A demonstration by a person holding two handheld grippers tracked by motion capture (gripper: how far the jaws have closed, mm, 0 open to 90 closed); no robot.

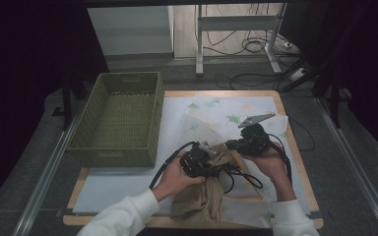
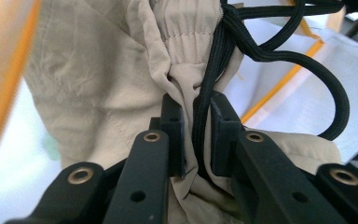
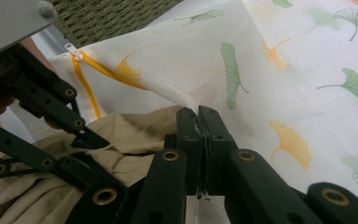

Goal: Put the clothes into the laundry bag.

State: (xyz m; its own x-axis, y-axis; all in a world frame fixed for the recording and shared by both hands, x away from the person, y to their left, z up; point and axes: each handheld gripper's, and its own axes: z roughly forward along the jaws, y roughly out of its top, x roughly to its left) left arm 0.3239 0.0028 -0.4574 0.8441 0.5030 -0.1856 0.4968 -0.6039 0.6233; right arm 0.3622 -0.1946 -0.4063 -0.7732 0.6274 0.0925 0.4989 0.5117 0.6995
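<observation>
Nearest the high view's lens are your white sleeves (image 1: pixel 123 216), coming in over the near edge of the table (image 1: pixel 295 142), with the beige garment (image 1: pixel 197 199) bunched between them.

Your left gripper (image 2: pixel 196 133) is clenched on a fold of that beige garment (image 2: pixel 98 93); in the left gripper view the cloth is pinched up between the jaws, and a black braided cord (image 2: pixel 214 70) runs down through the same gap, though you cannot quite tell from here whether the pads press the cord as well or only the cloth. In the high view this left gripper (image 1: pixel 204 155) sits just over the top of the garment, near the table's middle.

Your right gripper (image 3: pixel 199 126) is closed tight on the thin edge of the mesh laundry bag (image 3: pixel 270 84), white with green and yellow ginkgo leaves; its jaws meet with only the fabric between them. The bag's orange zipper (image 3: pixel 86 88) runs just beside the garment (image 3: pixel 121 140), whose upper part lies at the bag's mouth. In the high view the right gripper (image 1: pixel 231 143) is just beside the left one, and the bag (image 1: pixel 216 115) spreads over the far right of the table.

The green woven basket (image 1: pixel 118 118) stands on the table's left side, apart from both grippers.
</observation>
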